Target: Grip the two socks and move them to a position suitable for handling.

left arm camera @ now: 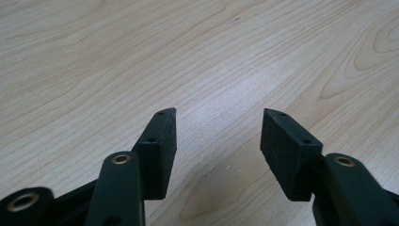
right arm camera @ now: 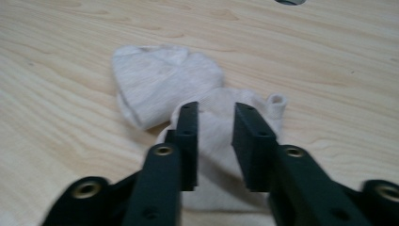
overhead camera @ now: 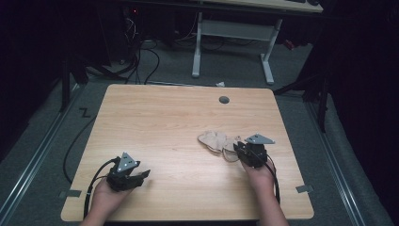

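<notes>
High view: fixed above the person's side, looking forward and down over the whole table (overhead camera: pixel 164 122).
Left gripper view: low, close, facing bare wood.
Right gripper view: low, close, facing the pale sock (right arm camera: pixel 179 89).
Shared: the sock (overhead camera: pixel 217 142) and tabletop also appear from above.

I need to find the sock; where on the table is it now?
In the high view the sock lies right of the table's centre, just ahead of the right gripper.
</notes>
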The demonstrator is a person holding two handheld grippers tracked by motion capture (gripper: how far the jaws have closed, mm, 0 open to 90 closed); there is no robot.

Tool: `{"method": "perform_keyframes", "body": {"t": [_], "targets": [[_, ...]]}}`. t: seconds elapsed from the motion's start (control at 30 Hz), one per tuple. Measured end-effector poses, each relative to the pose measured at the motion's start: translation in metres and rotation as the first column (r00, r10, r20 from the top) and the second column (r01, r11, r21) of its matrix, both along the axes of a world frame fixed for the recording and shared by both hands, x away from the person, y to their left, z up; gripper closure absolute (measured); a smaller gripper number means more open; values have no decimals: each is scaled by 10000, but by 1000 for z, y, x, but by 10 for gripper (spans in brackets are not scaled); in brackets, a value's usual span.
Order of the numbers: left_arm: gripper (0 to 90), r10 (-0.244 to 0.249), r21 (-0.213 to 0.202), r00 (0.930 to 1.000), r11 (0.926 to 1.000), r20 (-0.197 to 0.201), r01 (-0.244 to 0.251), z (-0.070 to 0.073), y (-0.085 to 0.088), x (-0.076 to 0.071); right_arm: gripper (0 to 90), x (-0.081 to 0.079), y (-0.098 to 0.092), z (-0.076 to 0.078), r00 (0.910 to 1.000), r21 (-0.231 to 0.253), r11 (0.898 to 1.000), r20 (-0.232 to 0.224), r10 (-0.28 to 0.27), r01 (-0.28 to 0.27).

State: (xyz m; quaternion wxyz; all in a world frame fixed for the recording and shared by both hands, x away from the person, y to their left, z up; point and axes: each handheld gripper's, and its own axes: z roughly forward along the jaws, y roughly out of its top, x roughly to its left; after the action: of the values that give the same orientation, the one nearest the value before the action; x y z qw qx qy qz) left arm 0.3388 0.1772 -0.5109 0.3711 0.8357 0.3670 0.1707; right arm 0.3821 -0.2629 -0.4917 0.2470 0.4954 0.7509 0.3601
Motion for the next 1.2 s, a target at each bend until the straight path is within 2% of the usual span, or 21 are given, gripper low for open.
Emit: {"method": "perform_keyframes", "body": {"t": [0.07, 0.2, 0.27, 0.37, 0.53, 0.57, 0.83, 1.07, 1.2], "targets": [[468, -14, -34, 10000, 10000, -42, 14, 0, 0, 0, 862, 9, -2, -2, 9997, -176, 9997, -148, -197, 194], [476, -12, -159, 10000, 9999, -90, 11, 1, 0, -1, 883, 20, -6, -9, 9982, -262, 9989, -452, -396, 385], [483, -35, -295, 10000, 9996, -59, 33, 2, -1, -2, 887, 27, -10, -18, 9944, -365, 9981, -920, -520, 488], [482, -114, -369, 9999, 9993, 43, 115, 3, -3, -4, 889, 27, -8, -22, 9930, -623, 9971, -1073, -499, 434], [474, -223, -229, 9996, 9995, 157, 226, 3, -8, -6, 887, 28, -4, -27, 9916, -1030, 9940, -1200, -478, 354], [474, -319, -201, 9992, 9993, 227, 323, 4, -9, -7, 887, 27, -3, -28, 9926, -1198, 9923, -1130, -437, 301], [479, -459, -404, 9987, 9981, 206, 467, 6, -10, -10, 883, 20, -1, -28, 9944, -1531, 9882, -1040, -214, 52], [478, -427, -882, 9990, 9951, 164, 440, 8, -5, -9, 879, -2, -3, -29, 9951, -1340, 9909, -988, -18, -115], [465, -461, -835, 9986, 9953, 254, 481, 10, -7, -10, 878, -11, -5, -29, 9935, -1033, 9946, -1139, 19, -138]]}}
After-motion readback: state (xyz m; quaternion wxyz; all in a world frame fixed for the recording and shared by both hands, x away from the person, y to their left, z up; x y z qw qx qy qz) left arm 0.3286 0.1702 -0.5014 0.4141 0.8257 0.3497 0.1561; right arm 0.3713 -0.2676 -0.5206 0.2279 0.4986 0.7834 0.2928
